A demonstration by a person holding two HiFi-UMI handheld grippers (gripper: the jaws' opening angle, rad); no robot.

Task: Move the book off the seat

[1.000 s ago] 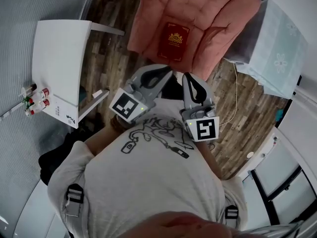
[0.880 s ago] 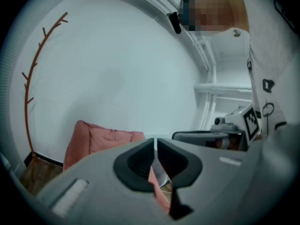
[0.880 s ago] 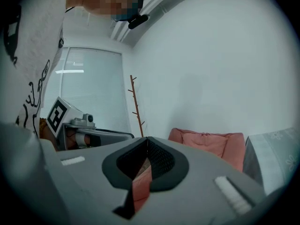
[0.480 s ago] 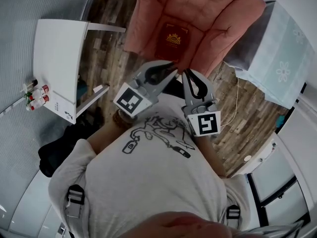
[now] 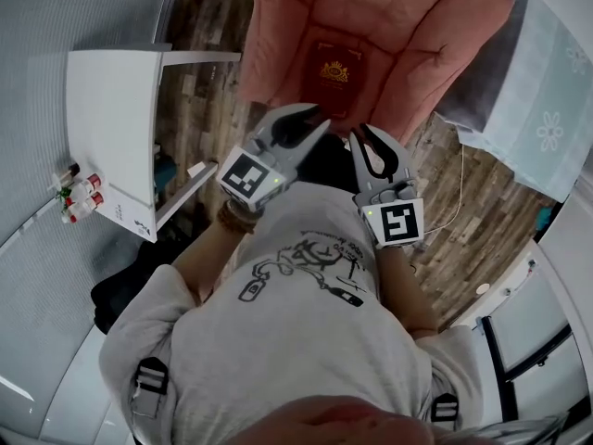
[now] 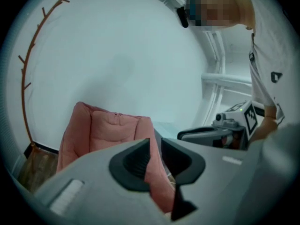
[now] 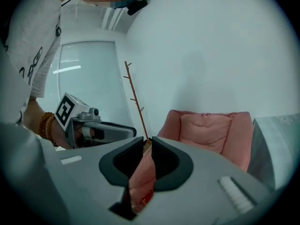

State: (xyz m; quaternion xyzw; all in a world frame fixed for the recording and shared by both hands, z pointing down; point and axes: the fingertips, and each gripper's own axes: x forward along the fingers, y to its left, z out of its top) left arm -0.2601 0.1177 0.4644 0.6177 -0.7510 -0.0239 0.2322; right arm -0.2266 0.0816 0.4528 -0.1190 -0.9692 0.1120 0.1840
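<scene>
A dark red book (image 5: 334,70) with a gold emblem lies flat on the seat of a pink armchair (image 5: 408,26) at the top of the head view. My left gripper (image 5: 313,119) hovers just short of the seat's front edge, below and left of the book. My right gripper (image 5: 363,133) is beside it, below and right of the book. Both point at the armchair (image 6: 108,130) (image 7: 206,130). The left gripper (image 6: 154,142) and the right gripper (image 7: 147,142) have just been opening; each shows a narrow gap with nothing in it.
A white table (image 5: 111,109) stands at the left with small bottles (image 5: 79,193) at its near corner. A pale blue cloth-covered block (image 5: 547,91) sits right of the armchair. A cable (image 5: 459,193) trails over the wooden floor. A bare-branch stand (image 7: 136,102) rises left of the chair.
Both grippers have come down and forward toward the armchair's front edge, side by side. Their jaws have parted slightly. The book has not moved.
</scene>
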